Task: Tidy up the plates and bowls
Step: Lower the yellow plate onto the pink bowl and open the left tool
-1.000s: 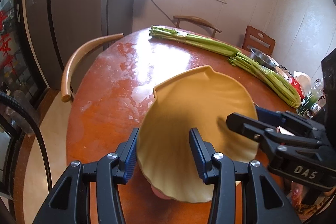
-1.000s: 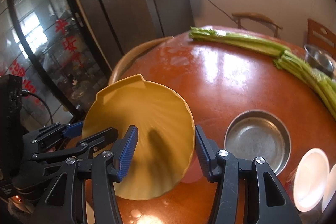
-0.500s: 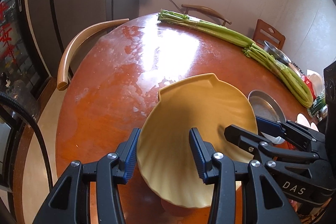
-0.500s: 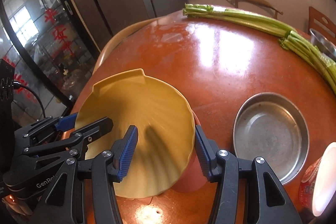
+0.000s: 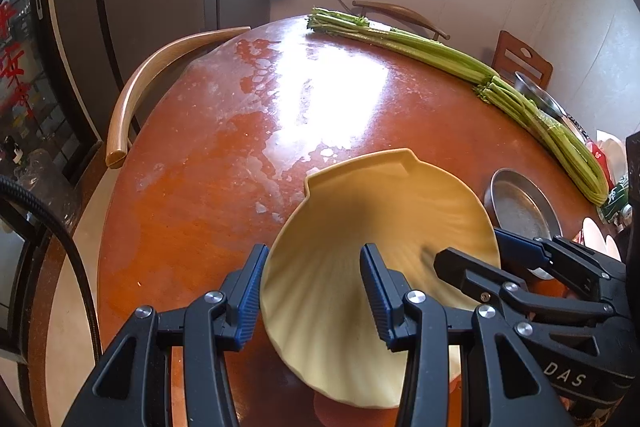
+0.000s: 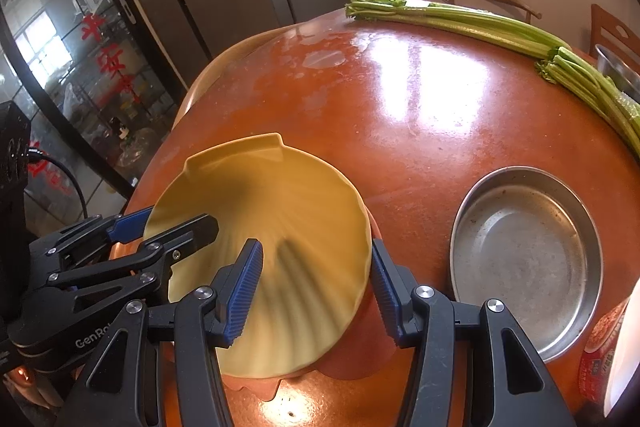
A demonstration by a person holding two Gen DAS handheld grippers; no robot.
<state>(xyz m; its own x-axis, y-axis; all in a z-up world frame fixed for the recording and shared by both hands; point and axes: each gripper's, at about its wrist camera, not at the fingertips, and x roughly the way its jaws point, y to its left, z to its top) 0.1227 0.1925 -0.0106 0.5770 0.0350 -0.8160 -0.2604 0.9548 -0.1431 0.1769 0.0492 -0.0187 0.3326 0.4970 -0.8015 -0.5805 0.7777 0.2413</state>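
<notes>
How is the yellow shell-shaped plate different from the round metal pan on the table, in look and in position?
The yellow plate is matte and ribbed like a shell with a notched edge; the metal pan is plain, round and grey. The yellow plate sits between the fingers of both grippers, over something pink; the metal pan lies flat on the table, touched by neither gripper. Both are shallow, empty dishes.

A yellow shell-shaped plate (image 5: 376, 227) sits tilted atop a pink dish (image 6: 352, 355) at the table's near edge; a shallow steel pan (image 6: 524, 255) lies flat just beside them.
</notes>
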